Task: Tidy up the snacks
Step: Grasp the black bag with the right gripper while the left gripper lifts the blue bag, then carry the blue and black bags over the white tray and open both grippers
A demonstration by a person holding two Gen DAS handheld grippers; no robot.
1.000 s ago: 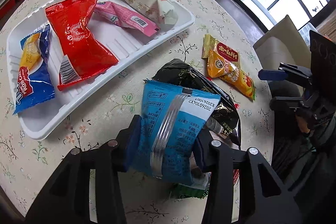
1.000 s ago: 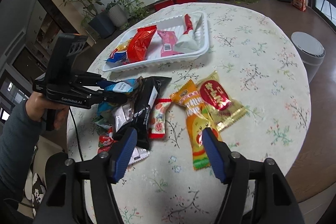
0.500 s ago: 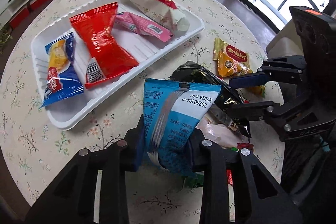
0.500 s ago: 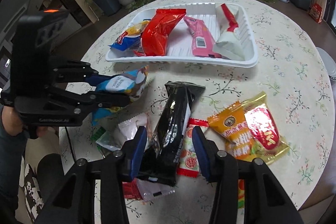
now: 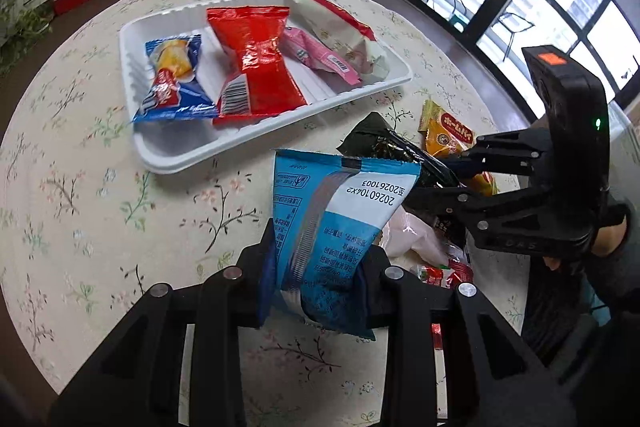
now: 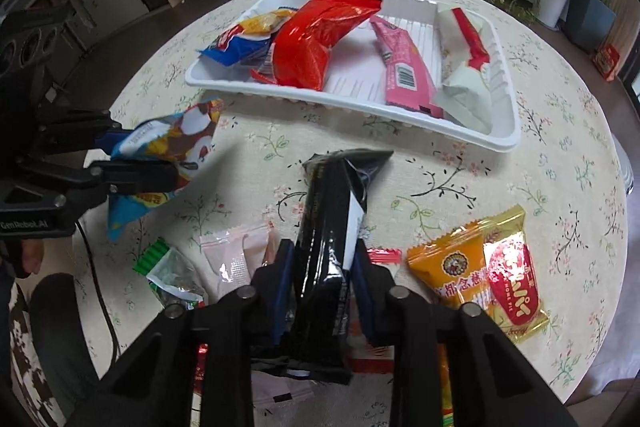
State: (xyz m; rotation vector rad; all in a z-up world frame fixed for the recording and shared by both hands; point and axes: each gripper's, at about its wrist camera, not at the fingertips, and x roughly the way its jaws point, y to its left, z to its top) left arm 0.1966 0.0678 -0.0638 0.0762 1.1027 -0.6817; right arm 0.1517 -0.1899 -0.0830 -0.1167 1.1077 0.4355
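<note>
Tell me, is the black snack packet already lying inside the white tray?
No, the black packet is between the fingers of the right gripper, outside the white tray.

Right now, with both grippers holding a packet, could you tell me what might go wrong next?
1. The left gripper pinches the light blue packet near its lower end, so it could pivot or slip on the way.
2. The white tray already holds four packets; two more may overlap them.
3. The right gripper clamps the black packet amid loose snacks and might drag some.
</note>
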